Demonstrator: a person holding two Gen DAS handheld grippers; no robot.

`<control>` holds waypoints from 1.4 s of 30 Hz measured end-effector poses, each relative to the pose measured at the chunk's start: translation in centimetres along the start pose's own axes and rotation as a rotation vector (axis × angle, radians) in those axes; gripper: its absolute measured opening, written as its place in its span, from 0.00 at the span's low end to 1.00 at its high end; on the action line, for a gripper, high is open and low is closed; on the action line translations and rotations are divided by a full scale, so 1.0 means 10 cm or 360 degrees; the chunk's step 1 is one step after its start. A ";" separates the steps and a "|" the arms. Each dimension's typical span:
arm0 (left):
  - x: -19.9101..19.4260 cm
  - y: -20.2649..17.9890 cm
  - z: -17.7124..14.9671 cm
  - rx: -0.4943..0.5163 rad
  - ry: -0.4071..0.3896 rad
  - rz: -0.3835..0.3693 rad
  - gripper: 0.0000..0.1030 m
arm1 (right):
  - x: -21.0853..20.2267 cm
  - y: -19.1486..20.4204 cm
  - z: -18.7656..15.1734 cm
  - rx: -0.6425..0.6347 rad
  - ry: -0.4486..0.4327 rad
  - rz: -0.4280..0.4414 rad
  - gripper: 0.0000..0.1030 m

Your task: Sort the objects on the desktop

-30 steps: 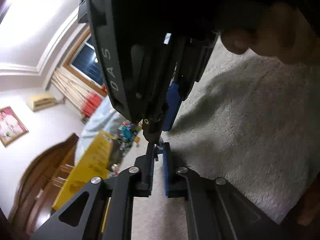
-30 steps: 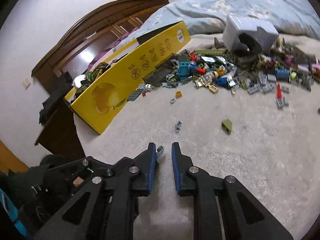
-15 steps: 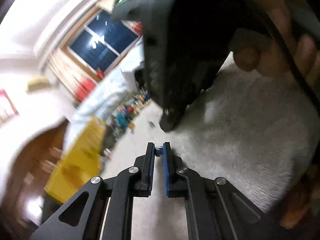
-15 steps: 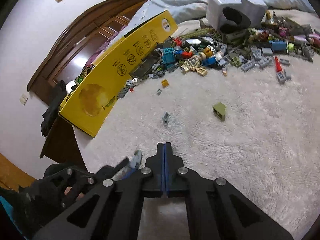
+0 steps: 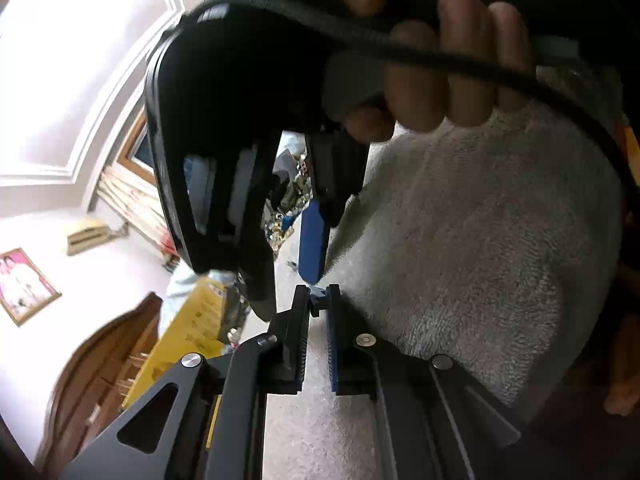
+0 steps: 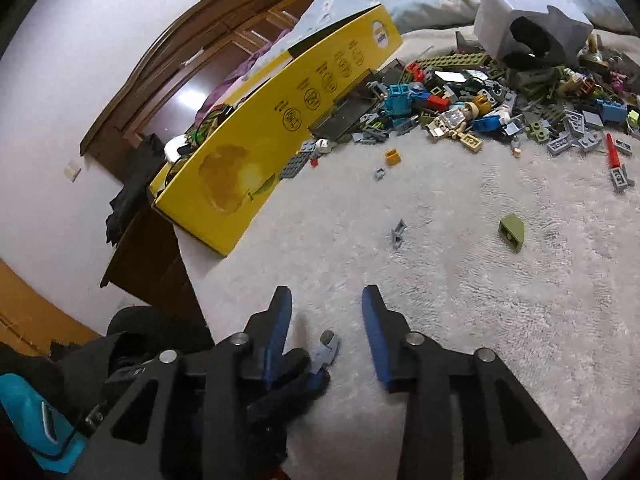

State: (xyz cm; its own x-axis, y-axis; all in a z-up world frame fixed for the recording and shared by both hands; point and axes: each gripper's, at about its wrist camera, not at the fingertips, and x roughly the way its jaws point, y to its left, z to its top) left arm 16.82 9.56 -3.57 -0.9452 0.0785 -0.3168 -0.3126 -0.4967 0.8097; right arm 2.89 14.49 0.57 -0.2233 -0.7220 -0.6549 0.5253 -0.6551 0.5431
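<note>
My left gripper is shut on a small grey-blue brick at its fingertips, above the white fleece blanket. The right gripper fills the upper part of the left wrist view, held by a hand, with its blue fingers just above the left tips. In the right wrist view my right gripper is open and empty. The left gripper's tips with the grey-blue brick show just below and between its fingers. A pile of loose bricks lies at the far side.
A yellow cardboard box stands at the left of the blanket. A grey block with a round hole sits behind the pile. An olive slope brick and a small grey piece lie apart. Wooden headboard beyond.
My right gripper was open, shut half a second ago, and has opened wide again. It has swung back over the left gripper's tips. The left gripper stays shut on the small brick.
</note>
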 end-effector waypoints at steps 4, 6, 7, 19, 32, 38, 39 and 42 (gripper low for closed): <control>0.00 -0.01 0.01 0.0024 -0.0016 0.0023 0.08 | -0.06 -0.12 0.00 0.0139 0.0064 0.0105 0.40; 0.00 -0.02 0.02 0.0046 -0.0021 0.0029 0.07 | -0.01 -0.16 -0.03 0.0203 0.0118 0.0174 0.36; 0.00 -0.02 0.03 0.0046 -0.0019 0.0025 0.07 | 0.03 -0.16 -0.04 0.0223 0.0155 0.0192 0.32; 0.06 0.02 0.06 0.0025 -0.0088 0.0178 0.13 | 0.01 -0.36 -0.12 0.0523 0.0021 0.0246 0.05; 0.32 0.14 0.17 -0.0037 -0.0059 0.0082 0.09 | 0.05 -0.39 -0.17 0.0597 -0.0024 0.0160 0.06; 0.42 0.33 0.03 -0.0073 -0.0077 0.0044 0.07 | 0.05 -0.48 -0.19 0.0719 -0.0026 0.0219 0.06; 0.46 0.35 0.03 -0.0085 -0.0084 0.0018 0.06 | 0.05 -0.49 -0.19 0.0739 -0.0025 0.0227 0.06; 0.45 0.41 -0.13 -0.0064 -0.0102 0.0019 0.05 | 0.05 -0.54 -0.20 0.0832 -0.0030 0.0271 0.07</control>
State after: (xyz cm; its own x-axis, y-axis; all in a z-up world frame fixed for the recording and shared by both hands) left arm 11.41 6.77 -2.36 -0.9534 0.1268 -0.2738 -0.2983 -0.5320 0.7924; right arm 1.60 18.16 -3.77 -0.1880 -0.8282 -0.5279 0.0783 -0.5484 0.8325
